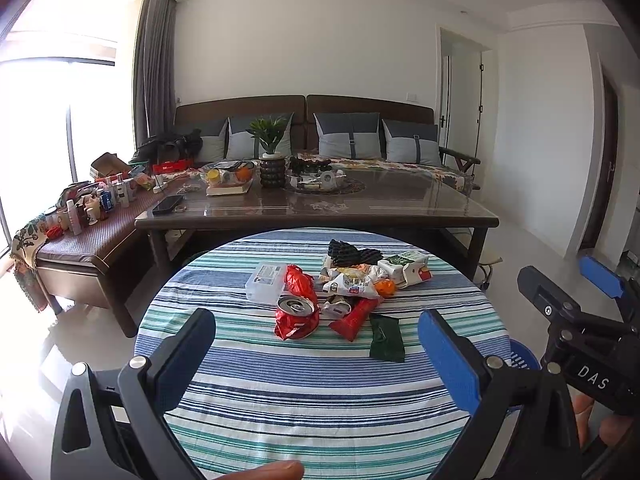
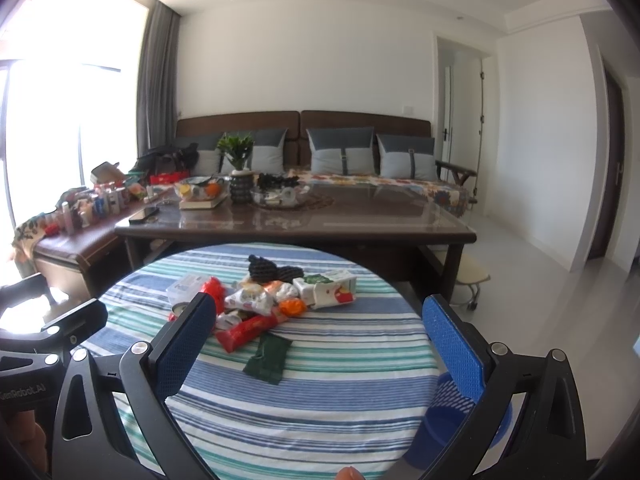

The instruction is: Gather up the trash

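A: Ok — L gripper [image 1: 316, 354], R gripper [image 2: 320, 344]?
B: Both fingers spread wide, nothing held — trash pile [image 1: 340, 288] mid worktop [image 1: 280, 400], blue bin [image 2: 452, 420] beside it on R.

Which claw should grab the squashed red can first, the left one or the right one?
Probably the left. The left claw is open and the can lies straight ahead between its fingers. From the right claw, also open, the can is mostly hidden behind its left finger, well off to the side.
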`<act>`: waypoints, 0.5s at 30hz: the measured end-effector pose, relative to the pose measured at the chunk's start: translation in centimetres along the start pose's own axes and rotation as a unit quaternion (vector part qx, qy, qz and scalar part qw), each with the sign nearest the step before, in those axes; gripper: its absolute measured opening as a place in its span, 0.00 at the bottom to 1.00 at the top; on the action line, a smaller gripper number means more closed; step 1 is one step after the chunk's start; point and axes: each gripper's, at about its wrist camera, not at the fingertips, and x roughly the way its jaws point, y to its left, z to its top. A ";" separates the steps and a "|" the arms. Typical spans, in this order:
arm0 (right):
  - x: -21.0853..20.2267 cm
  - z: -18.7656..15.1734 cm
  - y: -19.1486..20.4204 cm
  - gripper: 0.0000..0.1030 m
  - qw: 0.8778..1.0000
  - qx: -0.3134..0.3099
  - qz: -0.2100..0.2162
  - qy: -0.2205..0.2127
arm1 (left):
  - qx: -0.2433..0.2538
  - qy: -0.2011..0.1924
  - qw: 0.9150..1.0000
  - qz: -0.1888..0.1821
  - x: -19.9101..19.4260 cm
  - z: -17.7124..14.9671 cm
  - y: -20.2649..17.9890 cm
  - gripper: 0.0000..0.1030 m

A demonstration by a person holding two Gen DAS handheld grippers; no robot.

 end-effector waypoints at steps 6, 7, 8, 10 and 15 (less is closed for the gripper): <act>0.0 0.0 0.0 1.00 1.000 -0.001 -0.002 0.000 | 0.000 0.001 1.000 0.000 0.1 0.2 0.1 1.00; 0.0 0.0 0.0 1.00 1.000 -0.001 -0.001 0.000 | 0.000 0.001 1.000 0.000 0.1 0.2 0.1 1.00; 0.0 0.0 0.0 1.00 1.000 -0.001 -0.001 0.001 | 0.000 0.001 1.000 0.000 0.1 0.2 0.1 1.00; 0.0 0.0 -0.1 1.00 1.000 -0.001 -0.001 0.001 | 0.000 0.001 1.000 0.000 0.1 0.2 0.1 1.00; 0.1 0.0 -0.1 1.00 1.000 -0.002 -0.002 -0.001 | 0.001 0.001 1.000 0.000 0.1 0.2 0.0 1.00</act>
